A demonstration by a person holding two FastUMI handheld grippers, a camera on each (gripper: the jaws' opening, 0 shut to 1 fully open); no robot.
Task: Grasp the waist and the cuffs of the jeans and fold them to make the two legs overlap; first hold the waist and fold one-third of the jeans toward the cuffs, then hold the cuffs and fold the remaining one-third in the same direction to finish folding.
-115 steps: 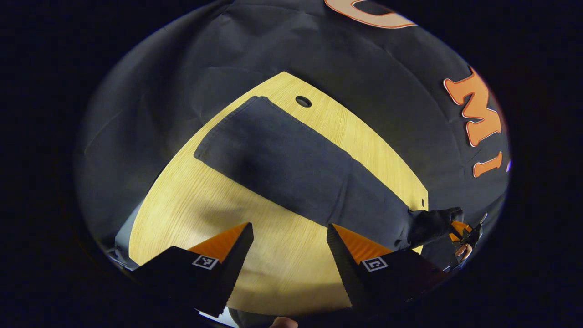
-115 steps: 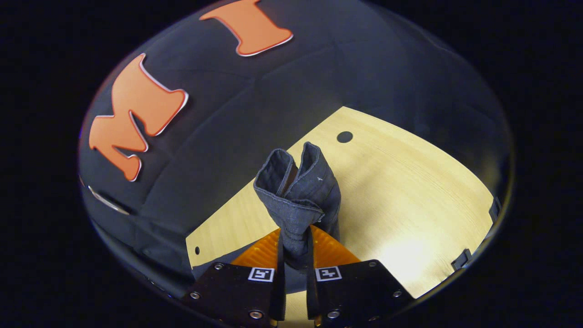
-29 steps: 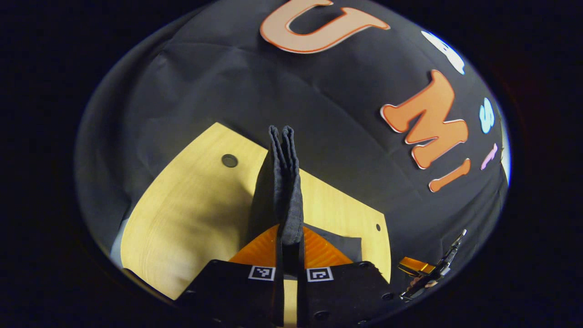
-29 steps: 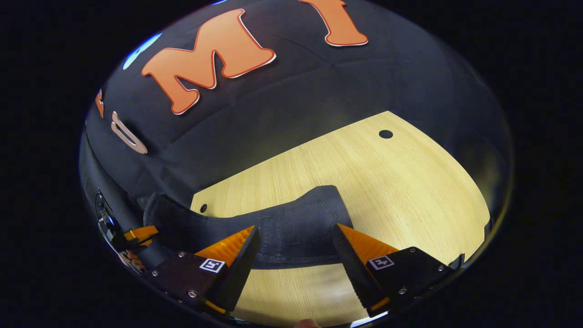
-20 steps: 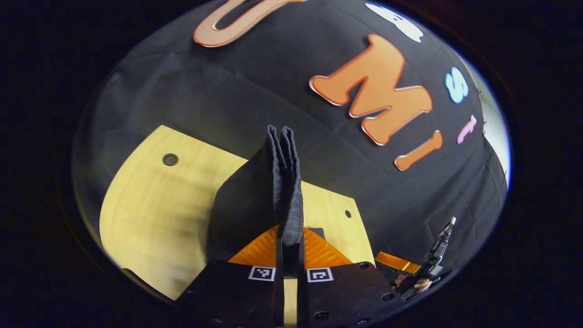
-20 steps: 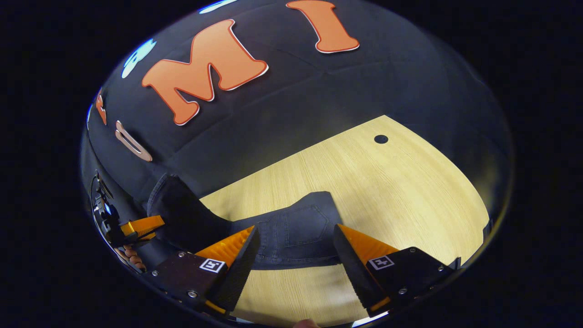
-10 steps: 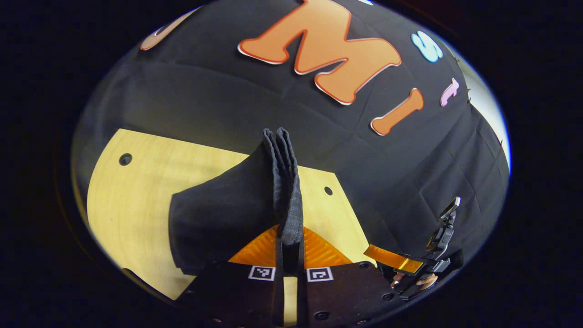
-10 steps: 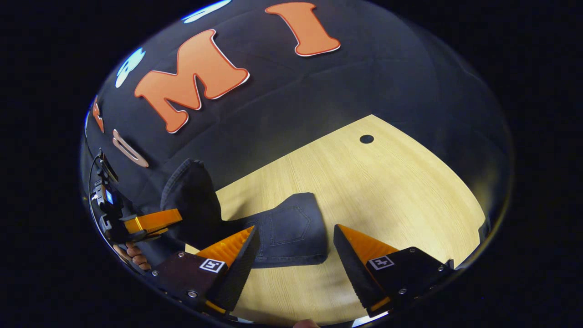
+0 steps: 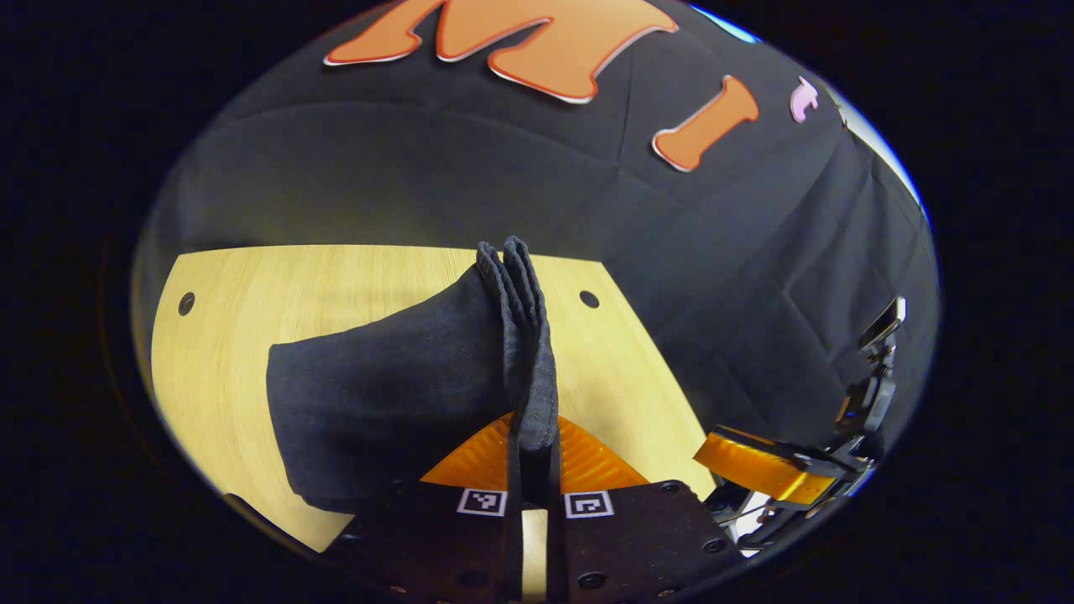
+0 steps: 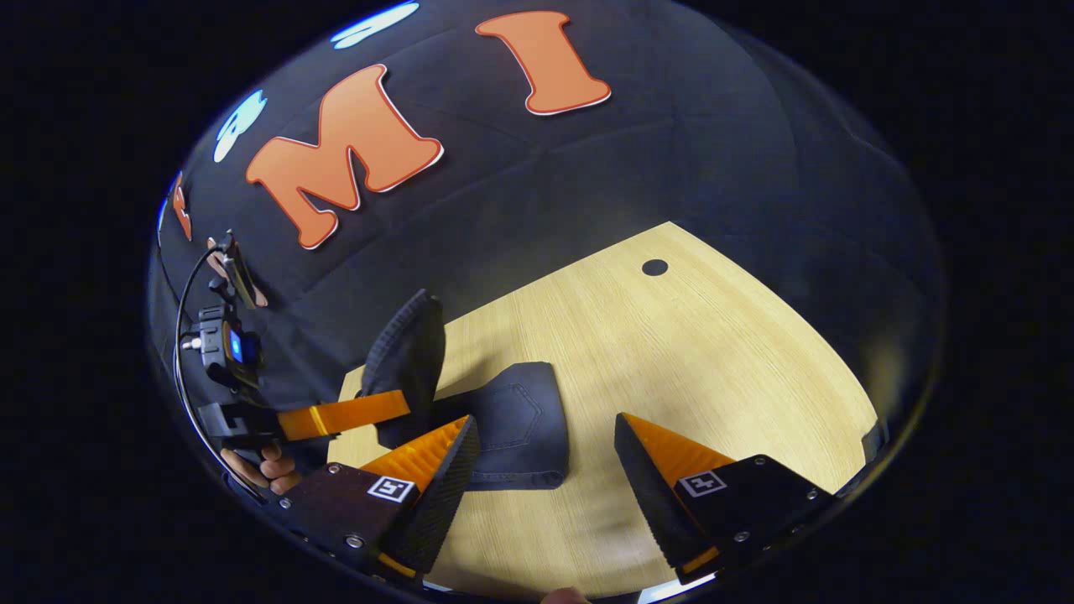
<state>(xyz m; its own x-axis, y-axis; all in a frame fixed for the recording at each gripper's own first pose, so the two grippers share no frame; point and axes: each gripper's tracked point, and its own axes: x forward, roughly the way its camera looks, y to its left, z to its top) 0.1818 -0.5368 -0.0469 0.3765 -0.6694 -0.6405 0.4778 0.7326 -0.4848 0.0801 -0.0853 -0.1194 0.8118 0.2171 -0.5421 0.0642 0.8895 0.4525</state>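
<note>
Left gripper [image 9: 530,470] pinching the jeans [image 9: 394,394] cuffs upright above the table [image 9: 218,285], right gripper [image 10: 545,470] spread just beside the folded waist.

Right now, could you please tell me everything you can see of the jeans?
The jeans are dark blue-grey denim, already partly folded. One part lies flat on the wooden table, back pocket and stitched seams facing up. The cuff end is lifted off the table, its layered hems pinched together in the shut left gripper, with cloth draping down to the tabletop. The open right gripper hovers near the flat part; contact isn't evident.
</note>
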